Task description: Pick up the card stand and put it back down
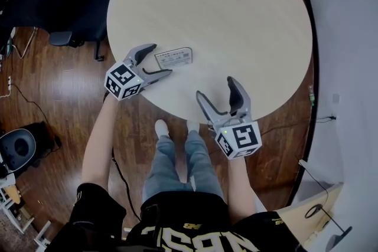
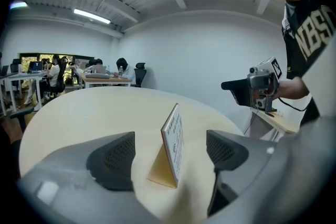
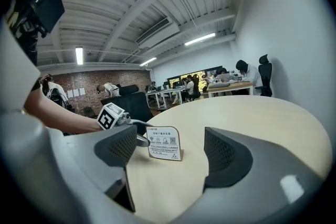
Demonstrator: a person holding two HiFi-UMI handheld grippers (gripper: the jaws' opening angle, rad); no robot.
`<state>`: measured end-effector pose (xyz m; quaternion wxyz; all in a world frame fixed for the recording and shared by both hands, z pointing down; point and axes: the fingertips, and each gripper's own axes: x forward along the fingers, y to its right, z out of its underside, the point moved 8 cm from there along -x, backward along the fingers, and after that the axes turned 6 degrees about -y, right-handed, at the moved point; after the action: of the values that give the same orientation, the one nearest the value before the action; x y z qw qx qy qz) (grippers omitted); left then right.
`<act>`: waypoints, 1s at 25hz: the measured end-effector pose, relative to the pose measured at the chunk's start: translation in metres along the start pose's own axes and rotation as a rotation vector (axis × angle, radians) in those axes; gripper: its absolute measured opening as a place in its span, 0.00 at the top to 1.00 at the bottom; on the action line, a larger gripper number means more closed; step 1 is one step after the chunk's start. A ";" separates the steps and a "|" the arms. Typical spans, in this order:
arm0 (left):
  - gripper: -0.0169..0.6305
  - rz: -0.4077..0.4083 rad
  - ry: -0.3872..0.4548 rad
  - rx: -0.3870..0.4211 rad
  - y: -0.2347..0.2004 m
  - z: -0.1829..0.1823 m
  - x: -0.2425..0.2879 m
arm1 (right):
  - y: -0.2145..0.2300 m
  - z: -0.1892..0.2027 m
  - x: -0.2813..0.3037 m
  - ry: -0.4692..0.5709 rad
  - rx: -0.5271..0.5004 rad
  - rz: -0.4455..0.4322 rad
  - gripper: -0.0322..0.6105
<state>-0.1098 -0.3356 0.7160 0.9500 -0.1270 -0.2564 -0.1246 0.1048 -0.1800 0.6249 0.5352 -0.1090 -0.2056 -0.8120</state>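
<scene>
The card stand (image 1: 174,57) is a small wooden easel with a white printed card, upright on the round table (image 1: 236,3) near its front left edge. In the left gripper view the card stand (image 2: 172,145) stands edge-on between the two pads without touching either. My left gripper (image 1: 151,61) is open just left of it. My right gripper (image 1: 220,94) is open over the table's front edge, with nothing between its jaws. Ahead of those jaws in the right gripper view, the card stand (image 3: 164,143) shows its printed face, with the left gripper (image 3: 137,132) behind it.
A black office chair (image 1: 82,9) stands on the wooden floor left of the table. A white wall (image 1: 348,38) runs close along the right side. Cables (image 1: 23,97) trail on the floor at the left. Desks with seated people (image 3: 231,78) fill the room's far side.
</scene>
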 end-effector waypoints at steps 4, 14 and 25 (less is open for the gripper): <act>0.43 0.029 0.011 -0.010 0.001 -0.005 0.025 | 0.000 0.002 0.001 -0.002 0.005 -0.001 0.33; 0.95 0.121 -0.022 -0.066 0.008 -0.003 0.048 | -0.003 -0.005 -0.001 0.008 0.008 -0.001 0.33; 0.95 0.120 -0.043 -0.124 0.032 -0.063 -0.006 | -0.032 -0.077 -0.003 0.119 -0.049 -0.037 0.33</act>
<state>-0.0762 -0.3240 0.6549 0.9405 -0.2033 -0.2602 -0.0802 0.0801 -0.2008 0.5480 0.5287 -0.0696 -0.1554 -0.8316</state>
